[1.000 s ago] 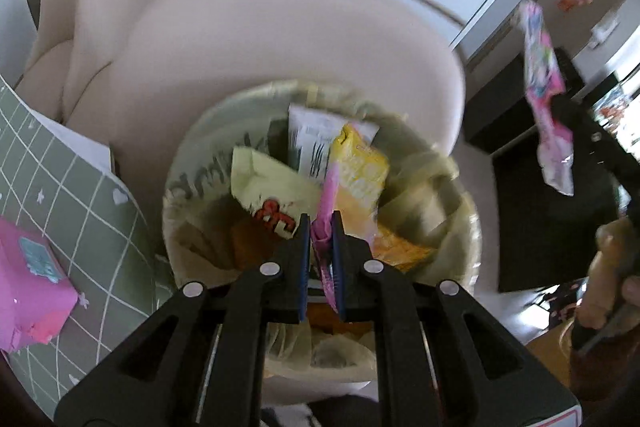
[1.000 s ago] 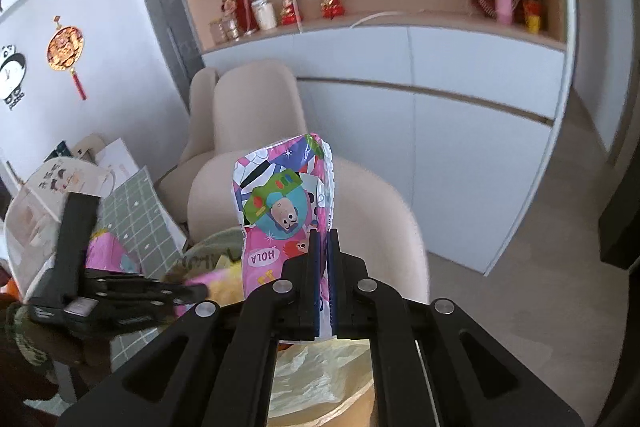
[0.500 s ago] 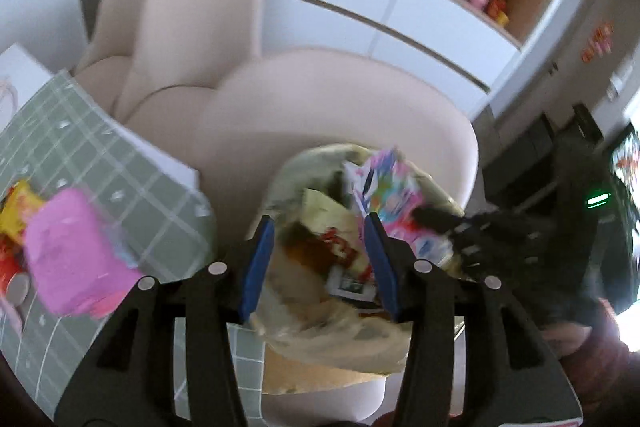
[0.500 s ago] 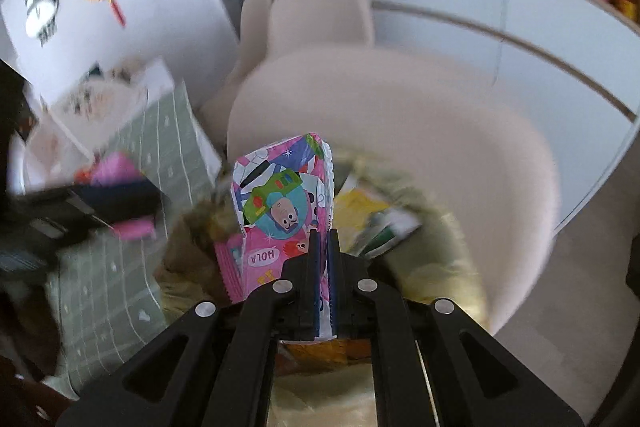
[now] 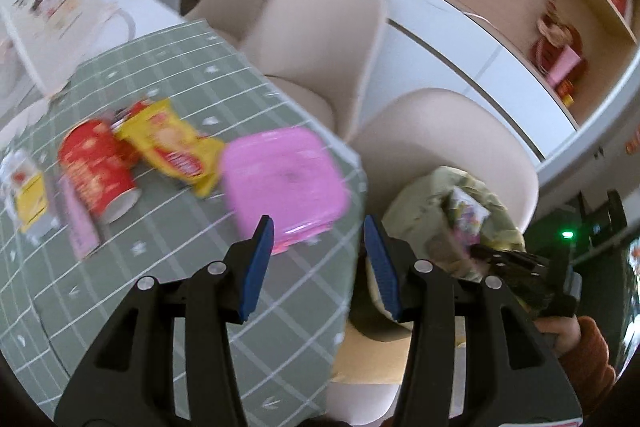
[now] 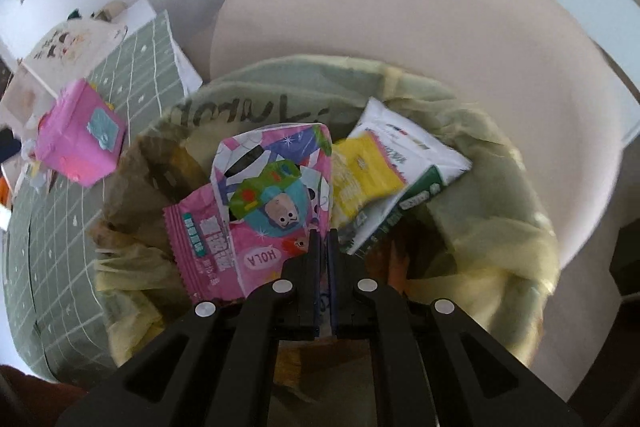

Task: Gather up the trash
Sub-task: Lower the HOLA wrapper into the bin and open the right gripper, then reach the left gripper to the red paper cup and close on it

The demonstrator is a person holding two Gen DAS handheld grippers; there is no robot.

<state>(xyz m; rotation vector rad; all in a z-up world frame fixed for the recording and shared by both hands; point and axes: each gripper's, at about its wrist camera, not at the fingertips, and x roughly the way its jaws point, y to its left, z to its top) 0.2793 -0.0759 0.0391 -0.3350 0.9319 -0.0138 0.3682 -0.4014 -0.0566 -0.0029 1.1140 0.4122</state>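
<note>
Pink wrapper [image 6: 276, 203] pinched by right gripper [image 6: 322, 239] over bin [image 6: 520, 227]; left gripper [image 5: 318, 247] spread, empty.

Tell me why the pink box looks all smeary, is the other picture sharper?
In the left wrist view the pink box, red can and yellow packet are streaked by motion blur, while the left gripper stays crisp. The right wrist view is sharper: the cartoon wrapper reads clearly. Both views bend straight lines, fisheye style.

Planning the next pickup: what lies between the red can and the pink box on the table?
A yellow snack bag lies between the red can and the pink box, overlapping both in the left wrist view.
</note>
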